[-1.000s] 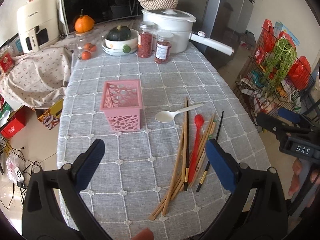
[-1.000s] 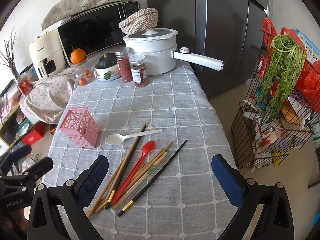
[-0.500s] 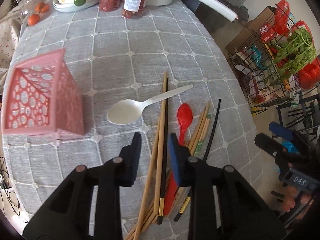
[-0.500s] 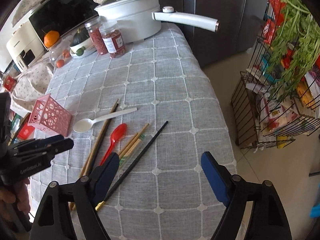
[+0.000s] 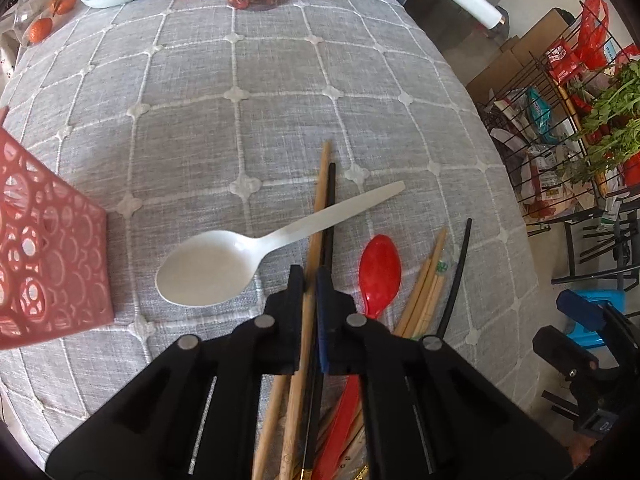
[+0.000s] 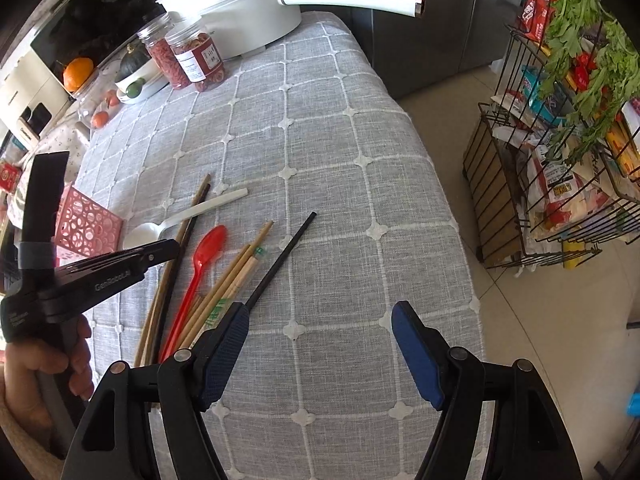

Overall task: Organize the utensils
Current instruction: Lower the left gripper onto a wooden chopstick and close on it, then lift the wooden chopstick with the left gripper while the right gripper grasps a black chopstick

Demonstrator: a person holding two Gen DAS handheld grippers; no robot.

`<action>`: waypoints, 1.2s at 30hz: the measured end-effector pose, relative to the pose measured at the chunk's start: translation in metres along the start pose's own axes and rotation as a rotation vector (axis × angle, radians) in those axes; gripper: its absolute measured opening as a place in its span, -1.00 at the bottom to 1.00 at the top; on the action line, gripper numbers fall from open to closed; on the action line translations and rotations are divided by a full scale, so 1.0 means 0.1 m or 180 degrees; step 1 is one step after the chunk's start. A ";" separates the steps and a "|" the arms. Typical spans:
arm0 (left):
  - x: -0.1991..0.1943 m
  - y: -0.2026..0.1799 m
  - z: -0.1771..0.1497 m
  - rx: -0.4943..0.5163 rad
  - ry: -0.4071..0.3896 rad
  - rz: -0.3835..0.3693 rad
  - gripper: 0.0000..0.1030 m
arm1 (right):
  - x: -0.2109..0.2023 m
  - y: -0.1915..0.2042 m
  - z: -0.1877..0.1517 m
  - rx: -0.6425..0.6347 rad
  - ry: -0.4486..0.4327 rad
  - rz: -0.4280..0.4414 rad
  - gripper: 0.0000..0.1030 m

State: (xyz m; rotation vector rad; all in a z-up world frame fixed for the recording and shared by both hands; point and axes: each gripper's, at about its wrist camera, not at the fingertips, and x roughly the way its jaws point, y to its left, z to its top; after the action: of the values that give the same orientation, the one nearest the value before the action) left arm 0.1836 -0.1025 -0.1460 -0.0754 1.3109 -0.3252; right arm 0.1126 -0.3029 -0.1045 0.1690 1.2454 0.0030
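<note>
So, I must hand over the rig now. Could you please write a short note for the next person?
Left gripper: just closed, shut on a wooden chopstick in the pile. A dark chopstick lies against it and may be caught too.
Right gripper: open, jaws have just been closing, nothing between them, over bare tablecloth.
Things: white spoon, red spoon and remaining chopsticks lie on the cloth. The pink basket stands apart, left of the spoon.
Done: one chopstick gripped, not yet lifted.
Left: probably carry it to the basket, then the rest.
</note>
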 end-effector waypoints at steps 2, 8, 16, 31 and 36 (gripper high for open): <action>0.01 -0.01 0.01 0.0009 -0.0014 0.0069 -0.86 | 0.00 -0.01 0.00 0.0010 0.0004 -0.0004 0.45; 0.05 -0.02 0.04 -0.0005 -0.0043 0.0171 -0.84 | 0.07 -0.05 0.00 0.0068 0.0071 -0.0042 0.46; -0.31 -0.10 -0.05 0.0222 -0.0247 0.0090 -0.85 | 0.17 -0.02 0.04 0.0193 0.0175 0.0110 0.46; -0.75 0.05 -0.46 0.0286 -0.0044 -0.0599 -0.85 | 0.63 0.25 0.12 0.0284 0.0485 0.0088 -0.23; -0.86 0.13 -0.51 0.0138 -0.0069 -0.1053 -0.85 | 0.74 0.40 0.16 0.0274 0.0494 0.0045 -0.34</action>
State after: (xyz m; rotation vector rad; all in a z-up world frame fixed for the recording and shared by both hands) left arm 0.1188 -0.0598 -0.0822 -0.2601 1.2683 -0.6324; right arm 0.1546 -0.2585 -0.1639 0.2561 1.4001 -0.0258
